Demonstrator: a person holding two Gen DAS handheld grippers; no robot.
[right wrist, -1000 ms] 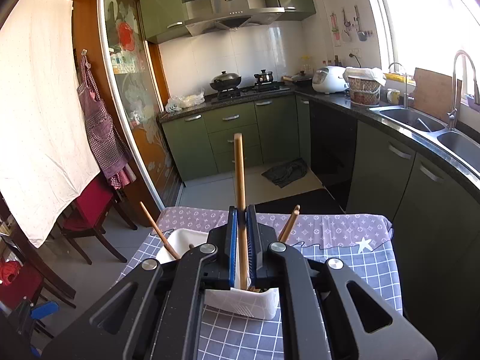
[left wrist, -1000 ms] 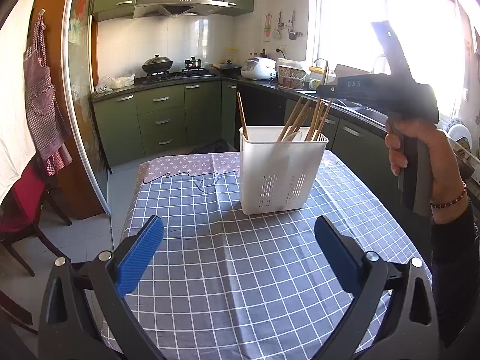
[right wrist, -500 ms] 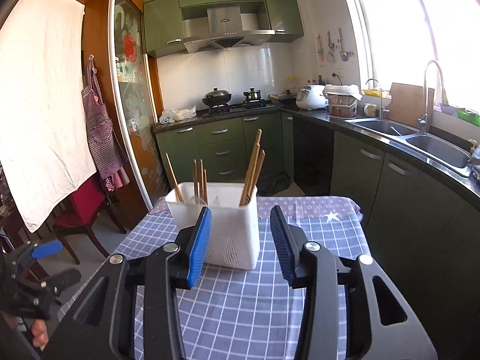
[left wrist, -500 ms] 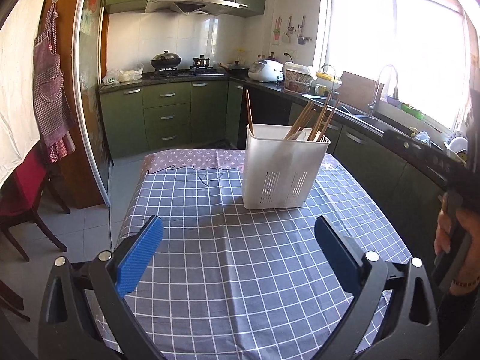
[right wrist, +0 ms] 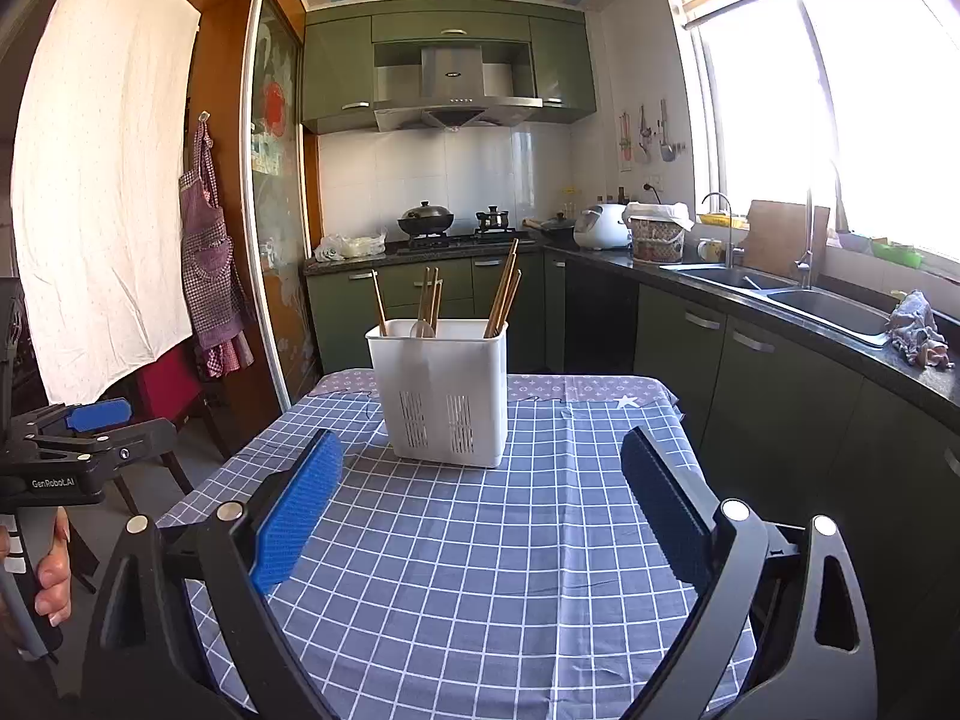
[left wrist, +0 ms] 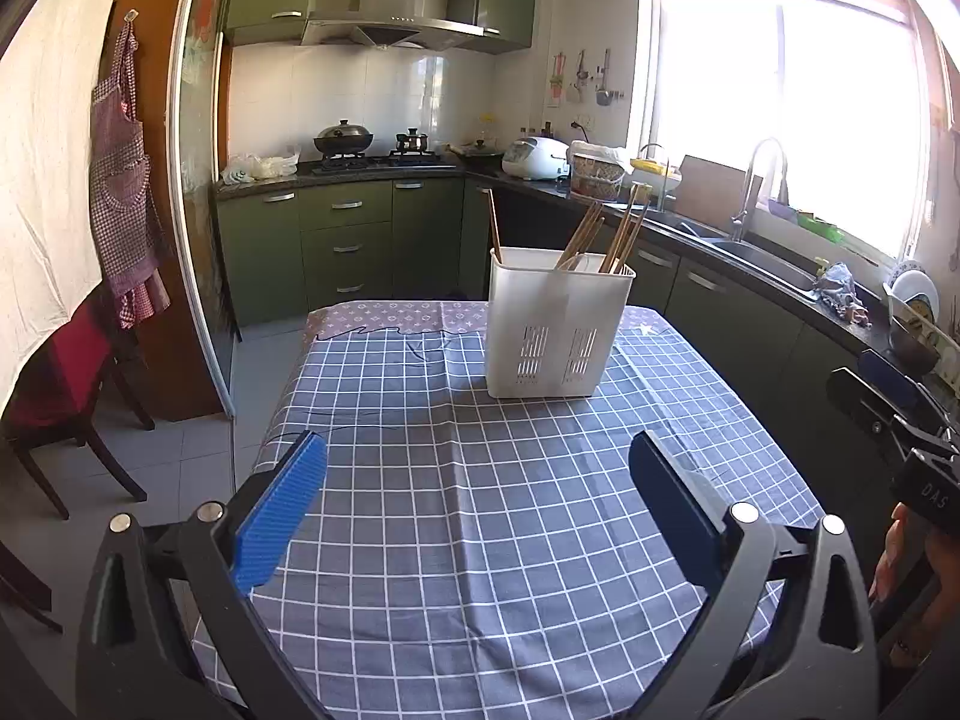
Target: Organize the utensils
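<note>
White plastic, one utensil holder [right wrist: 441, 390] stands on the checked tablecloth [right wrist: 480, 540] toward the table's far end. Chopsticks [right wrist: 504, 294] lean in it, about seven by my count, plus one pale spoon [right wrist: 422, 329]. My right gripper [right wrist: 480, 510] is opening wide, nothing between its jaws; my left gripper [left wrist: 477, 510] gapes wide, holding nothing.

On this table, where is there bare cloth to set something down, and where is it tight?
The checked tablecloth is bare from the white utensil holder to the near edge, between and ahead of both open, empty tongs. Strips left and right of the holder are also bare. Only the holder is crowded, with chopsticks standing in it.
</note>
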